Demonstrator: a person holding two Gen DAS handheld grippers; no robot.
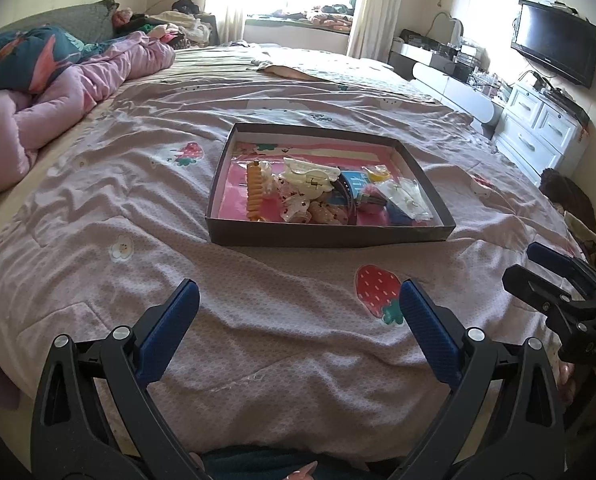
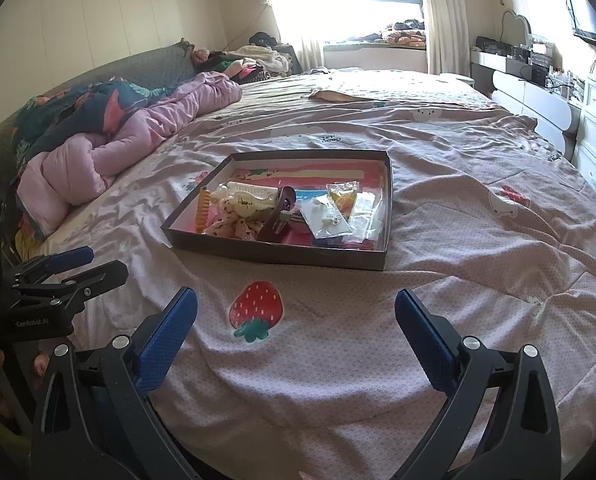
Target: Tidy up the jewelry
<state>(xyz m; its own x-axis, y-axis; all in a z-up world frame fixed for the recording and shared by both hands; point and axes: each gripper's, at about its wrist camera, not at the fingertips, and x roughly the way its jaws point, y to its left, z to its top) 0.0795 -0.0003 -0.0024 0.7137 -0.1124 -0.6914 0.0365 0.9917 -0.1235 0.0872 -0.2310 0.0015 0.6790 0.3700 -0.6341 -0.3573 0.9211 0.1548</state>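
Both grippers hover low over the near edge of the bed (image 1: 138, 168), pointing toward the shallow dark box (image 1: 330, 236) that sits in the middle of the pink bedspread. The left gripper (image 1: 298, 300) has its jaws spread wide with nothing between them; its blue pads (image 1: 170, 332) frame bare bedspread on the near side of the box. The right gripper (image 2: 296, 304) is level with it, jaws just as wide apart and empty, also short of the box and not touching it. In each wrist view the other gripper shows at the frame edge, so the two sit side by side, apart from one another.

The jewelry and hair pieces lie heaped inside the box on its pink lining: an orange spiral hair tie (image 1: 254, 192) toward the box's left side, a cream claw clip (image 1: 310, 176) and a spotted fabric scrunchie (image 2: 238, 226) near the centre, a dark purple clip (image 2: 278, 216) beside them, and small clear packets (image 2: 338, 216) with earrings toward the box's right side. Blue items lie under the packets; what they are cannot be told.

A printed strawberry (image 2: 256, 310) on the bedspread lies between the box and the grippers. Left of the box a pink quilt (image 1: 58, 100) is bunched up, well apart from it. Right of the box, past the bed's edge, stand white drawers (image 1: 538, 136) with a television (image 1: 554, 44) above. Nothing stands between the grippers and the box.
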